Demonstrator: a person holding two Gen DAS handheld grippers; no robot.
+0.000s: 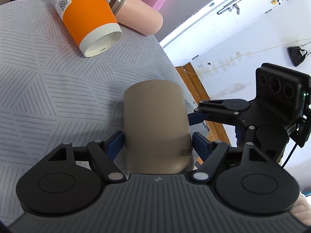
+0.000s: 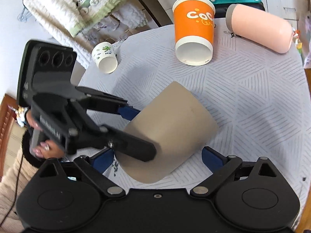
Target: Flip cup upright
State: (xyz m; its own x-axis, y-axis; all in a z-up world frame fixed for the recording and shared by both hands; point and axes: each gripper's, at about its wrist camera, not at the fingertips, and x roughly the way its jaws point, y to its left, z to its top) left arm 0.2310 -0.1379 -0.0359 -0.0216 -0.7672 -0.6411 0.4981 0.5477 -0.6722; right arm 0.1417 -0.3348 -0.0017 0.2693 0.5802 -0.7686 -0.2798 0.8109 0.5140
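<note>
A taupe cup (image 1: 155,124) with "MINIS" lettering lies tilted over the grey patterned tablecloth (image 1: 48,89). My left gripper (image 1: 157,145) is shut on it, blue pads against both sides. In the right wrist view the same cup (image 2: 175,128) is held by the left gripper (image 2: 136,130) coming in from the left. My right gripper (image 2: 157,157) is open, its blue fingers (image 2: 211,158) spread on either side of the cup's near end without clearly touching it. It also shows in the left wrist view (image 1: 196,116), beside the cup.
An orange paper cup (image 2: 194,31) lies on its side at the far end of the table, a pink tumbler (image 2: 260,31) lying next to it. A small white paper cup (image 2: 105,57) lies near the left table edge (image 2: 91,68). Towels (image 2: 77,5) hang beyond.
</note>
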